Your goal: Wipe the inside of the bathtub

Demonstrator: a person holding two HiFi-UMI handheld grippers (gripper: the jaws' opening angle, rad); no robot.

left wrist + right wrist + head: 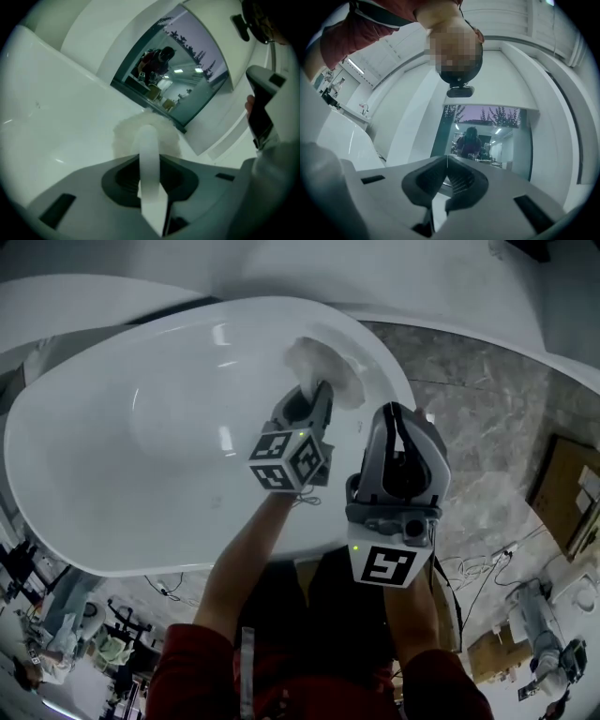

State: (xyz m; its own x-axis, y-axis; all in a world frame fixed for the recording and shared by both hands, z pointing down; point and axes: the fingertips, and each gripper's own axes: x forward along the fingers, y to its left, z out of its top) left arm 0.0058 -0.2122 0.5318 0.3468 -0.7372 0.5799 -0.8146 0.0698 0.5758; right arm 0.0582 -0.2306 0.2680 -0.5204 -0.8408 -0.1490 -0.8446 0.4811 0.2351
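left gripper (317, 395) is clamped on the white handle (150, 154) of a fluffy white scrubber (323, 367). in the left gripper view the handle runs straight up between the jaws, with the fuzzy head at the far end. from the head view that head sits on the inside wall of the bathtub (112, 446), high up near the rim at the tub's far right end, and it looks like it's touching the wall. the tub is a big white oval and the bare basin takes up most of the left side of the view. right gripper (446, 159) is closed with nothing in it. the tips meet in its own view and there's just an empty hollow behind them. in the head view it hangs just to the right of the left one, over the tub's near rim, not touching the tub as far as i can tell. marble floor (487, 427) runs past the tub on the right, and a red sleeve (197, 671) shows at the bottom.
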